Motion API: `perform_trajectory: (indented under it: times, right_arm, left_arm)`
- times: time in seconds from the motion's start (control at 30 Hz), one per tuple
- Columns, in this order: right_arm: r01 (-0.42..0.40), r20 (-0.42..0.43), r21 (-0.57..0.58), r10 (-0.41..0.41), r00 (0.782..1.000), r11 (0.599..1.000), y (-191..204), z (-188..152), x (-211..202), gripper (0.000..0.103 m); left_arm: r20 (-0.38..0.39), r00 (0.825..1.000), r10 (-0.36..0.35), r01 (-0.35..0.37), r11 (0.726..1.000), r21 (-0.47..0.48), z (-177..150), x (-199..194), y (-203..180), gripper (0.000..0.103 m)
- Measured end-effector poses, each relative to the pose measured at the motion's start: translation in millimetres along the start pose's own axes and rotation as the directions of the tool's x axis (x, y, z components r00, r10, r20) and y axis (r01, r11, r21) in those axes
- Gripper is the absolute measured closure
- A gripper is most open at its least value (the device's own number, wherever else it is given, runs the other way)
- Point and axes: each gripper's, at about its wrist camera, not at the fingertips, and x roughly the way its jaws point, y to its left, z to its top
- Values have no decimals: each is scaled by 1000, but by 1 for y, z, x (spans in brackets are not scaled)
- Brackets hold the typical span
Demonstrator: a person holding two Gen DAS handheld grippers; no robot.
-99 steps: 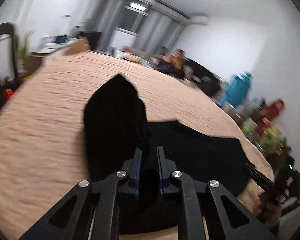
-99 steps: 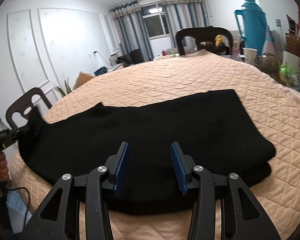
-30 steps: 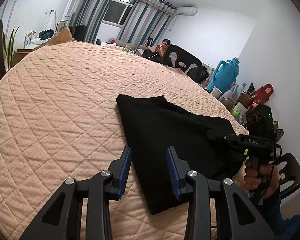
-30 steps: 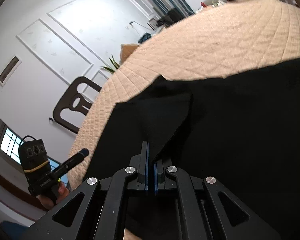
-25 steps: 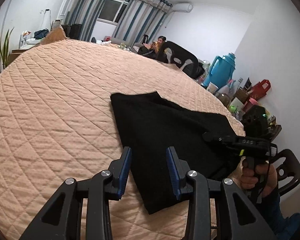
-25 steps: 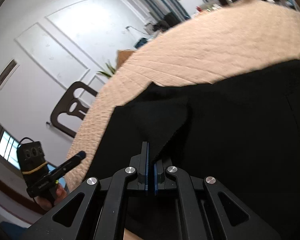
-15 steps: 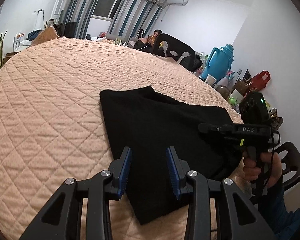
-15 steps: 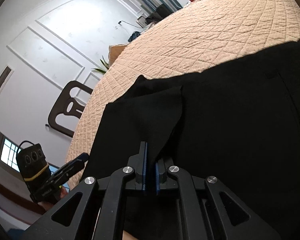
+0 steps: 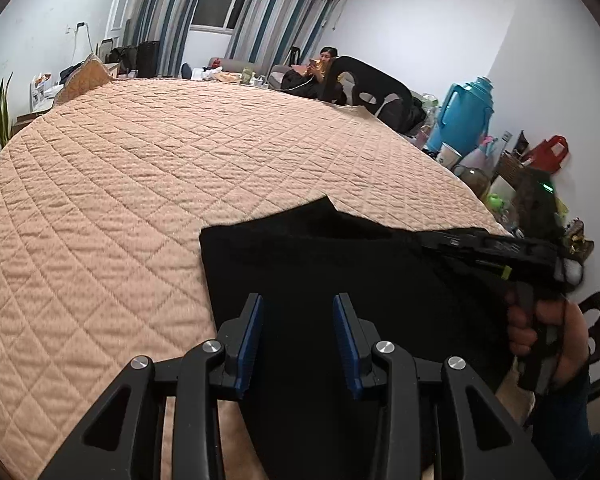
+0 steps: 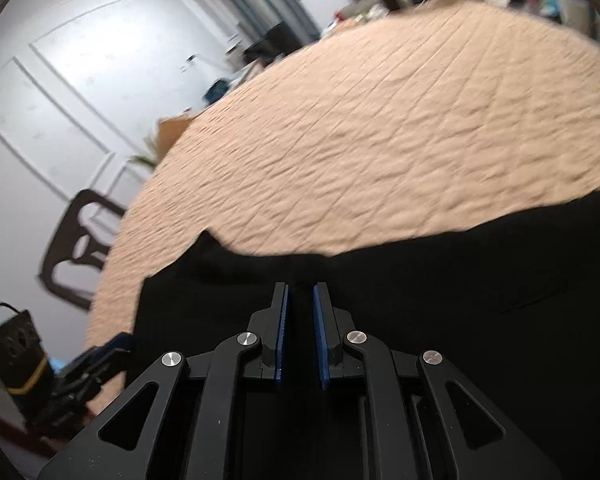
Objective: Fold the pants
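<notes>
Over the near edge of the quilted counter [image 9: 100, 184], the left claw [image 9: 298, 336] gapes wide above the folded black pants [image 9: 340, 264], gripping nothing. The right claw [image 10: 300, 336], parted narrowly and holding nothing, hovers above the same pants [image 10: 460, 280].

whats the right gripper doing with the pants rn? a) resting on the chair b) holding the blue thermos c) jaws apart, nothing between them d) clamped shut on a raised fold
c: the right gripper shows a clear gap between its blue pads, and the black pants lie flat on the quilted cover beneath it, not pinched.
</notes>
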Motion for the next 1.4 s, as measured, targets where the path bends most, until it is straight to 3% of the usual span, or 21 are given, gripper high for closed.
perform_trajectory:
  times: [0.17, 0.33, 0.4, 0.5, 0.67, 0.77, 1.1, 1.17, 1.4]
  right_arm:
    - [-31, 52, -122, 37, 998, 992, 16, -21, -26, 90]
    - [3, 2, -271, -3, 1000, 963, 31, -66, -28, 90]
    - [34, 36, -314, -24, 999, 949, 32, -77, -35, 89]
    - [33, 27, -319, -25, 999, 947, 26, -87, -44, 89]
    - [96, 66, -341, -78, 995, 935, 32, -95, -54, 89]
    - [97, 90, -372, -68, 994, 923, 43, -102, -58, 89]
    - [66, 97, -393, -30, 995, 917, 43, -113, -49, 86]
    - [83, 106, -401, -44, 993, 912, 43, -115, -49, 81]
    - [117, 134, -433, -65, 989, 894, 48, -122, -50, 80]
  left_arm:
    - [-18, 1000, 22, -22, 1000, -1, 7, 14, 0, 64]
    - [-26, 999, 31, -31, 999, 20, -9, 3, -5, 64]
    - [-32, 997, 65, -63, 997, 52, -20, -4, -11, 64]
    - [-7, 991, 135, -133, 984, 117, -37, -14, -24, 64]
    - [7, 988, 152, -152, 982, 113, -50, -26, -30, 63]
    - [17, 984, 176, -177, 978, 112, -53, -29, -32, 63]
    - [46, 978, 206, -210, 969, 127, -57, -25, -35, 63]
    - [50, 977, 207, -212, 969, 126, -58, -26, -35, 63]
    - [58, 976, 209, -215, 969, 123, -61, -28, -35, 63]
